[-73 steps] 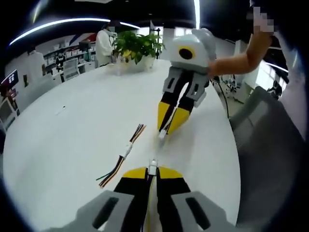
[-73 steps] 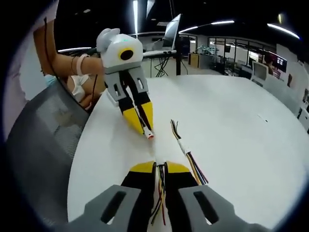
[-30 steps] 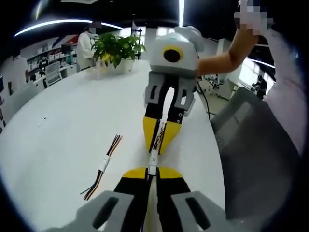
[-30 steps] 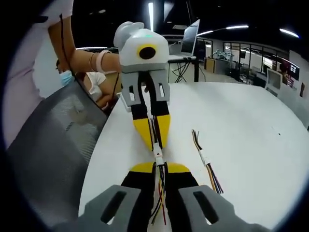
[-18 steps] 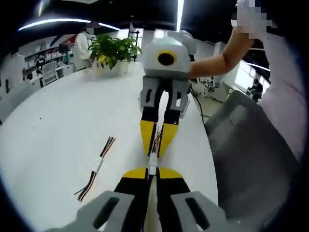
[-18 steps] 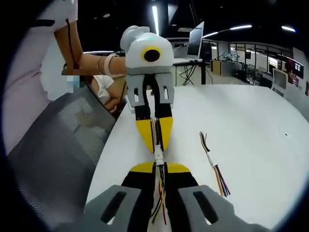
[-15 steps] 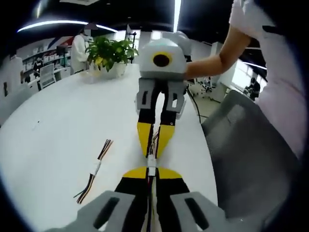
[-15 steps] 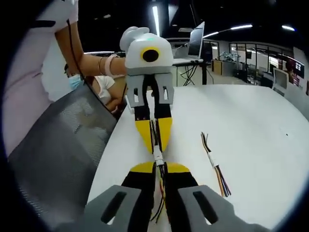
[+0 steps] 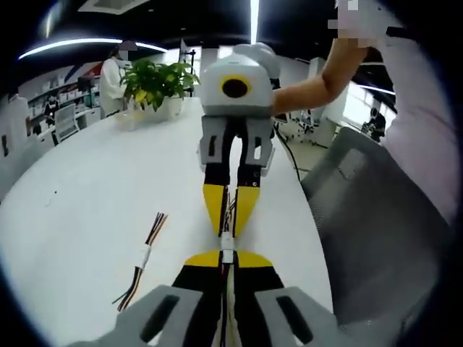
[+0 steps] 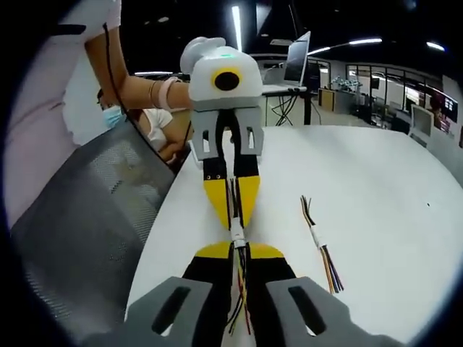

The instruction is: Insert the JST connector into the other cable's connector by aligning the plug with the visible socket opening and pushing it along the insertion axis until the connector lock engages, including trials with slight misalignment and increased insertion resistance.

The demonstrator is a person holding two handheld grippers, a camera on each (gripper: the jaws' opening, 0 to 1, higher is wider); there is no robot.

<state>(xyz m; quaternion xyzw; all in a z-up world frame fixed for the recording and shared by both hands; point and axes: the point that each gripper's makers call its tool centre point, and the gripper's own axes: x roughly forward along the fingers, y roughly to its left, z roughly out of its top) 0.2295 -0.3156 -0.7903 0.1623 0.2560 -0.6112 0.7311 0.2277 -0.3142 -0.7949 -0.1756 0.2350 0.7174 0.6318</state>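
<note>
The table (image 9: pixel 94 181) is plain white, and the chair (image 9: pixel 376 224) beside it is grey mesh. Both grippers, the left gripper (image 9: pixel 226 258) and the right gripper (image 10: pixel 238 248), have grey bodies with black jaws tipped in yellow. The spare cable (image 10: pixel 318 246) has a white connector with black, yellow, orange and red wires; the plant (image 9: pixel 155 76) is green.

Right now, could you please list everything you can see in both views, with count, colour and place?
white connectors: two, meeting end to end between the facing gripper tips.
spare cable: one, multicoloured wires with a white connector in the middle, lying on the table beside the grippers.
table: one, white, under everything.
potted plant: one, green, at the table's far end.
mesh chair: one, grey, at the table edge.
laptop: one, open, on a desk behind.
left gripper: yellow-tipped, shut on its cable.
right gripper: yellow-tipped, shut on its cable.
</note>
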